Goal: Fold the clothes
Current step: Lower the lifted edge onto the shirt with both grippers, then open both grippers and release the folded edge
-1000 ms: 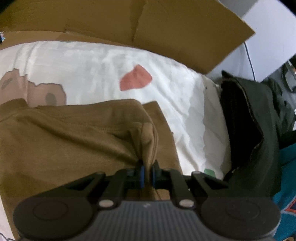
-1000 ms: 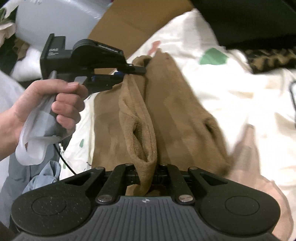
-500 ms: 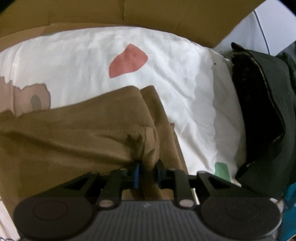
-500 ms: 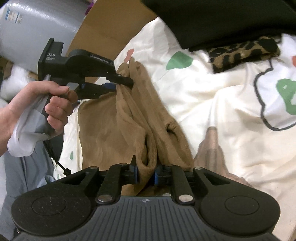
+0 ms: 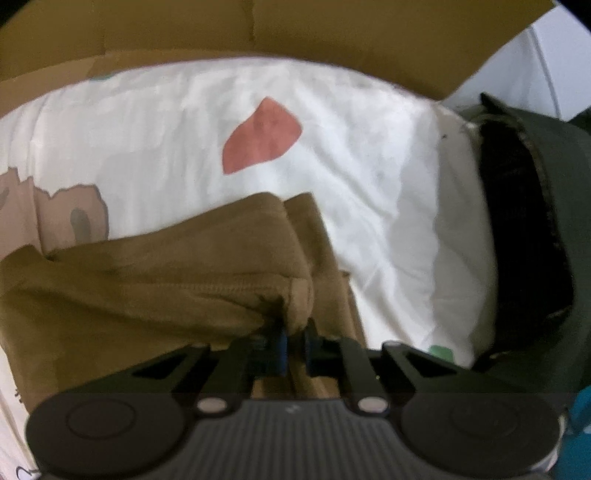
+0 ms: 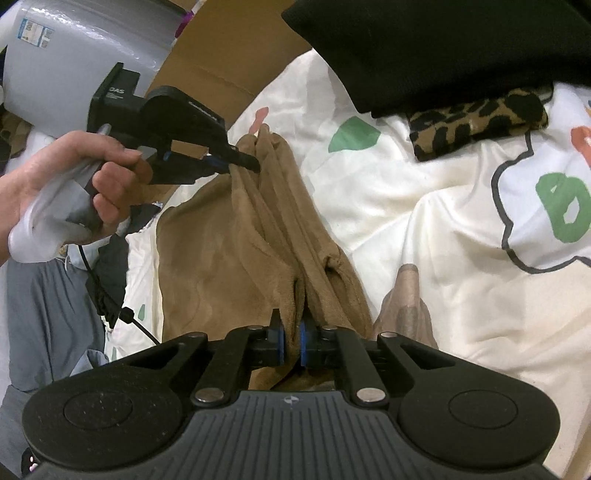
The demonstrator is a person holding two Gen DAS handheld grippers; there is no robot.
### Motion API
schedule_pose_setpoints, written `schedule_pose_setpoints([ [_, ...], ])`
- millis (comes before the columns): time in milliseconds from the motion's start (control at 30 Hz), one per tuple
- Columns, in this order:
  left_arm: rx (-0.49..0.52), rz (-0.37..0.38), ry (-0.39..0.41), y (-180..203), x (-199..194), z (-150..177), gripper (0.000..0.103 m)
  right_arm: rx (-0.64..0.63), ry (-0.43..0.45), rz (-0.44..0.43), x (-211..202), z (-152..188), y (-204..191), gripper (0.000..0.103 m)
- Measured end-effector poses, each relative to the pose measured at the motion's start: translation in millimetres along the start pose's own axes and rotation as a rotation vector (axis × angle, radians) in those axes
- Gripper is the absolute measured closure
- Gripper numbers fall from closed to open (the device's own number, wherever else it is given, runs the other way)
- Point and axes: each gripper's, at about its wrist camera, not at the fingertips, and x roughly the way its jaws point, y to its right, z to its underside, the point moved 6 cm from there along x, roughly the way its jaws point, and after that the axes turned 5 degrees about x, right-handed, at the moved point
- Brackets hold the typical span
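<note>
On the white printed sheet (image 6: 436, 236) lies the brown garment (image 6: 221, 258), bunched into long folds. The left gripper (image 6: 240, 162), held in a hand (image 6: 74, 188), is clamped on the garment's far end, and the right gripper (image 6: 291, 343) is pinched tight on a fold at the near end. A black garment (image 6: 443, 48) and a leopard-print piece (image 6: 476, 122) lie well apart at the sheet's far side, before cardboard (image 5: 258, 33).

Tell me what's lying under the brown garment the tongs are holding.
Under the brown garment lies a white printed bedsheet, visible all around its edges. A brown print shows beside it, but whatever the fabric covers is hidden. Both tongs, left and right, pinch its raised fold.
</note>
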Motion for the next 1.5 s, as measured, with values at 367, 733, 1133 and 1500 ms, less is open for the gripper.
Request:
schedule_pose_setpoints([
  [367, 0.033, 0.05, 0.025, 16, 8, 2, 0.095, 0.0, 0.014, 0.038, -2, -3, 9, 0.098],
  [733, 0.131, 0.071, 0.006, 25, 24, -4, 0.092, -0.009, -0.011, 0.085, -5, -4, 19, 0.098],
  [1133, 0.131, 0.133, 0.118, 0, -36, -21, 0.059, -0.085, -0.018, 0.128, -35, -9, 17, 0.086],
  [1500, 0.237, 0.114, 0.066, -21, -17, 12, 0.064, -0.19, 0.093, 0.112, -46, -32, -13, 0.086],
])
